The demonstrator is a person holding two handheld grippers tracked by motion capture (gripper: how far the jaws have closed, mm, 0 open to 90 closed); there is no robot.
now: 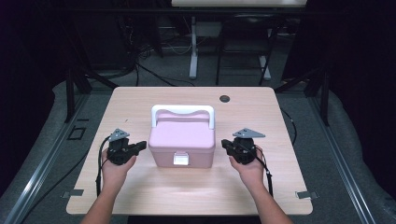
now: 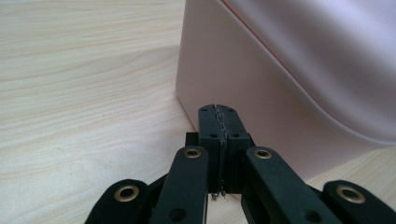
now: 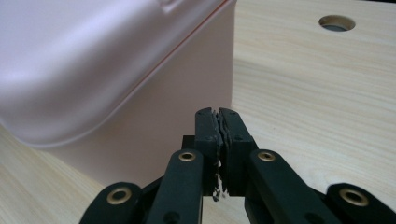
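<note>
A smooth, rounded pink plastic box (image 1: 182,140) sits on the pale wood-grain tabletop (image 1: 140,191). The left tool (image 1: 141,146) and right tool (image 1: 224,145), matte black, flank it with jaws pressed together, empty.

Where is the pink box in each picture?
High view: pink box sits mid-table, between both grippers.
Left gripper view: its side wall takes up the upper right.
Right gripper view: it takes up the upper left.
Shared landmark: the light wood table.
</note>
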